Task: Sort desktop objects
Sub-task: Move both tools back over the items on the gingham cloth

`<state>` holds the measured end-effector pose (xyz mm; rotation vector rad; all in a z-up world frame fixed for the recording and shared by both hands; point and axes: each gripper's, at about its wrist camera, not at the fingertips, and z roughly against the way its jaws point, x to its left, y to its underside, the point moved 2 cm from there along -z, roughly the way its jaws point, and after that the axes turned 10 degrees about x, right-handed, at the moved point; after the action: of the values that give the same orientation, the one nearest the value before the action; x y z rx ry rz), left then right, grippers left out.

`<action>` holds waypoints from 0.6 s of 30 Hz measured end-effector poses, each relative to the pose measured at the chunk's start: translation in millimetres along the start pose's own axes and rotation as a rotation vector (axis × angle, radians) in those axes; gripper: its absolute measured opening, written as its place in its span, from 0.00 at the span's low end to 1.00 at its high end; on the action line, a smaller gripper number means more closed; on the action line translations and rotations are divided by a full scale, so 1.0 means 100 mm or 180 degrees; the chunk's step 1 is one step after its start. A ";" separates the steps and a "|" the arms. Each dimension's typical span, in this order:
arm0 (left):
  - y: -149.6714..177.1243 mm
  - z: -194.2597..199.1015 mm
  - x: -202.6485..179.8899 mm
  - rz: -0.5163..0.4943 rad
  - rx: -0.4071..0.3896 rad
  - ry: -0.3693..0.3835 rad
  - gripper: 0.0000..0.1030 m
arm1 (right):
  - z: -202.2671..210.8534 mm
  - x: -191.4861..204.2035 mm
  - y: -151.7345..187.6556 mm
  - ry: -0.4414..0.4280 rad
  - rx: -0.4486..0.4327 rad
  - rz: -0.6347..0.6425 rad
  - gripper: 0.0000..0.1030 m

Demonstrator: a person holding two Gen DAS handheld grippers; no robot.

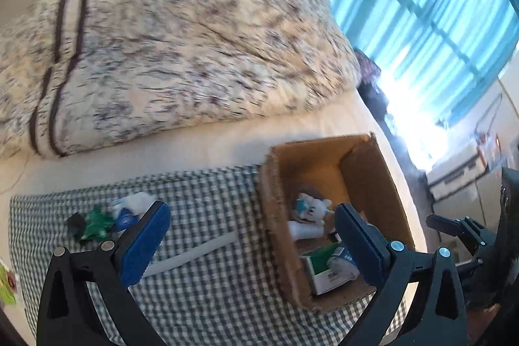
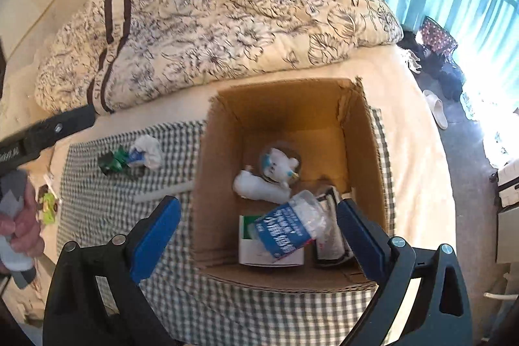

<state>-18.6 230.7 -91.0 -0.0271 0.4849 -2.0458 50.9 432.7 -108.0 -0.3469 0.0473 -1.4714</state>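
Box (image 1: 363, 158) contents partly behind right gripper (image 2: 259, 235).

The box (image 2: 285, 106) is matt brown cardboard with rough torn edges. Checked woven cloth (image 2: 227, 307) lies under it. The quilt (image 2: 227, 8) is soft printed fabric. The gripper pads (image 2: 155, 232) look smooth blue plastic.

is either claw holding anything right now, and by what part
Nothing is held. The left claw and the right claw are both open and empty; the plastic tub lies loose in the cardboard box.

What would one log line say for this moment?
left hand-held gripper: open, empty | right hand-held gripper: open, over cardboard box | cotton-swab tub: in box | crumpled wrappers: on checked cloth
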 end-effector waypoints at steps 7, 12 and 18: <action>0.34 0.40 0.72 0.0289 -0.0183 -0.0257 1.00 | -0.05 0.56 -0.09 -0.0088 -0.0007 0.0284 0.95; 0.63 0.47 1.25 0.0620 -0.0114 -0.0409 1.00 | -0.29 1.05 -0.10 -0.0144 0.0120 0.0547 0.95; 0.93 0.60 1.78 0.0985 -0.0193 -0.0642 1.00 | -0.60 1.61 -0.08 -0.0177 0.0300 0.0940 0.95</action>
<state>-18.0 21.7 -100.4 -0.1824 0.3975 -1.7041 45.8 263.2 -133.8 -0.2905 -0.0150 -1.1671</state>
